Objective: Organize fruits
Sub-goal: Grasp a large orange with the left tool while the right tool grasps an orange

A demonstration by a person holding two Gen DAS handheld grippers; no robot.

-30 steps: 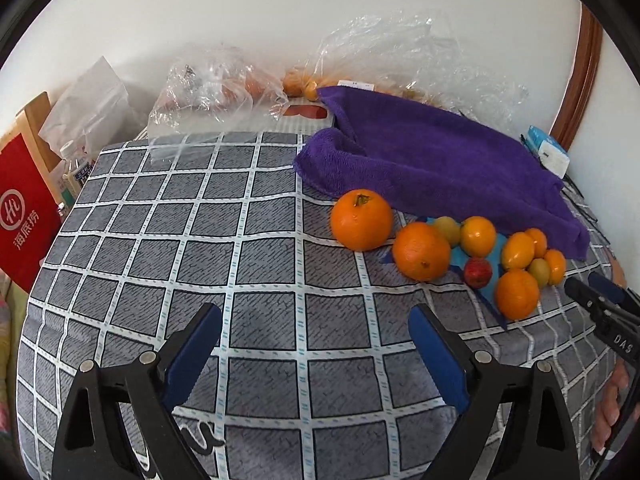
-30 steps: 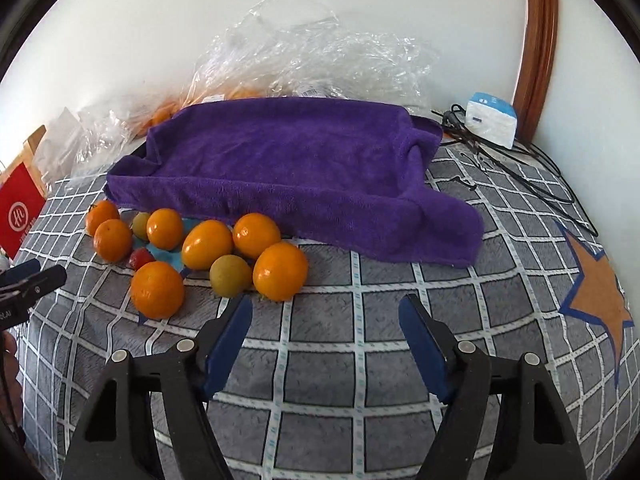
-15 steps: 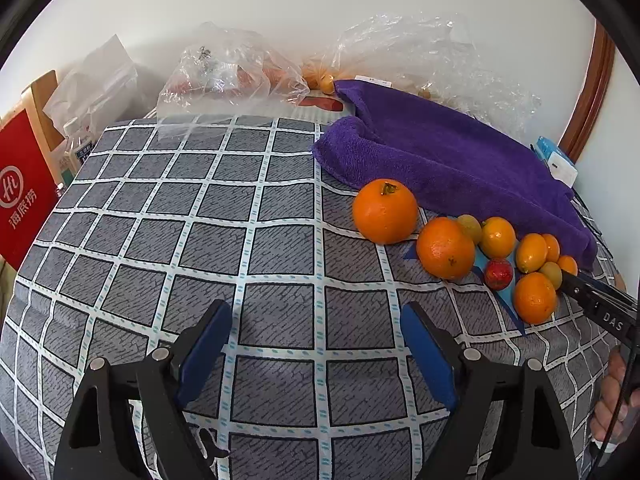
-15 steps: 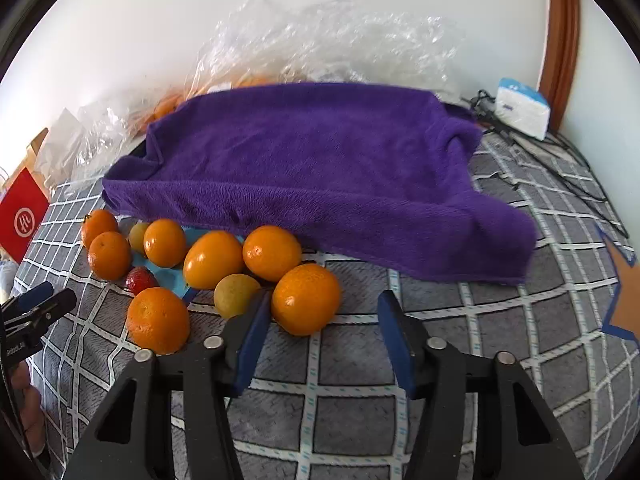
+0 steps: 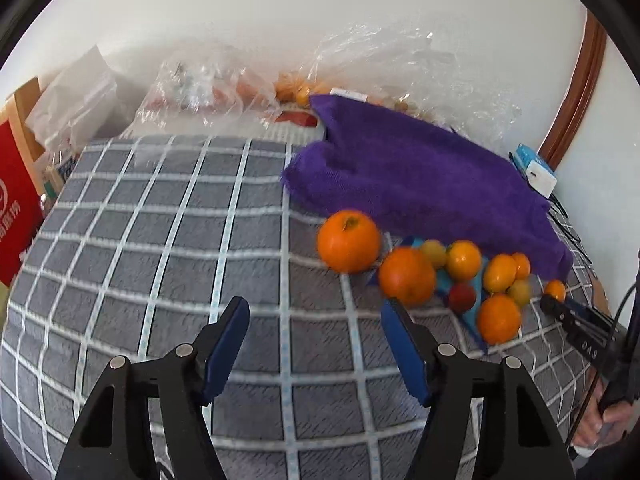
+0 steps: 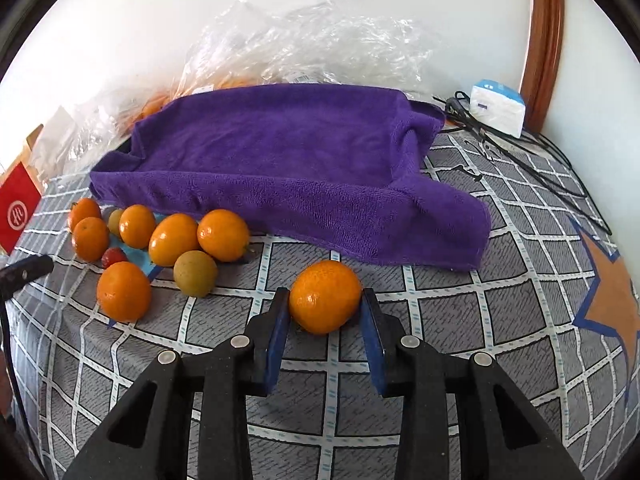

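An orange mandarin (image 6: 325,297) sits on the grey checked cloth between the blue pads of my right gripper (image 6: 325,302). Both pads touch its sides as the jaws are closing. To its left lies a cluster of several oranges (image 6: 172,239), a greenish fruit (image 6: 195,273) and a small red fruit (image 6: 114,257). A purple towel (image 6: 288,160) lies behind them. My left gripper (image 5: 314,308) hangs over bare cloth with nothing between its jaws, which are closing. A big orange (image 5: 349,240) and another orange (image 5: 407,276) lie ahead of it, to the right. The right gripper (image 5: 560,306) shows at the far right.
Crinkled clear plastic bags (image 6: 304,40) with more fruit line the wall behind the towel. A white box (image 6: 497,106) with black cables (image 6: 532,152) sits at the back right. A red bag (image 5: 16,216) stands left of the table. An orange star patch (image 6: 608,292) marks the cloth.
My right gripper moved in on the nearest mandarin and closed its pads around it; that fruit now sits apart from the cluster. The left jaws have narrowed.
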